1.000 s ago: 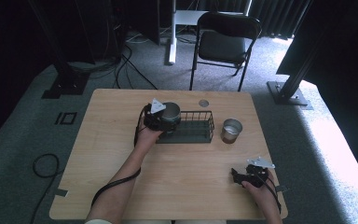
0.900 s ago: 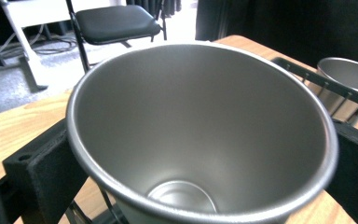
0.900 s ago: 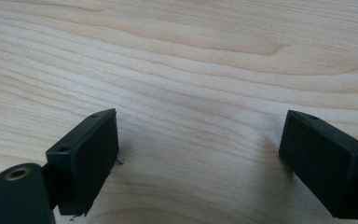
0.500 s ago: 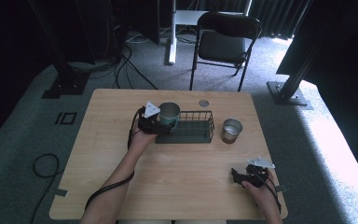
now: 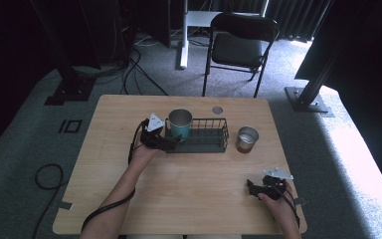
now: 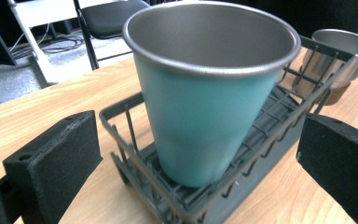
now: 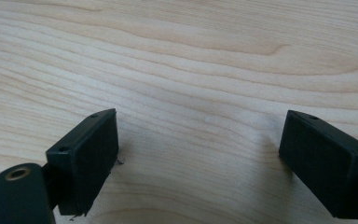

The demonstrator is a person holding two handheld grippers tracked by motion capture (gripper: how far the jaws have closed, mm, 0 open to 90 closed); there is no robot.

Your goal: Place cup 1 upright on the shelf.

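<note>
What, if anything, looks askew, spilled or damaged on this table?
Nothing stands out. The teal cup stands upright at the left end of the wire basket, the steel cup stands upright on the table to its right, and no spill shows.

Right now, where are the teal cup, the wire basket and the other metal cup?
teal cup [image 6: 200, 121], left gripper view, on its teal side wall.
wire basket [image 5: 214, 121], high view, on its far rim.
metal cup [image 5: 247, 139], high view, on its side wall.
</note>
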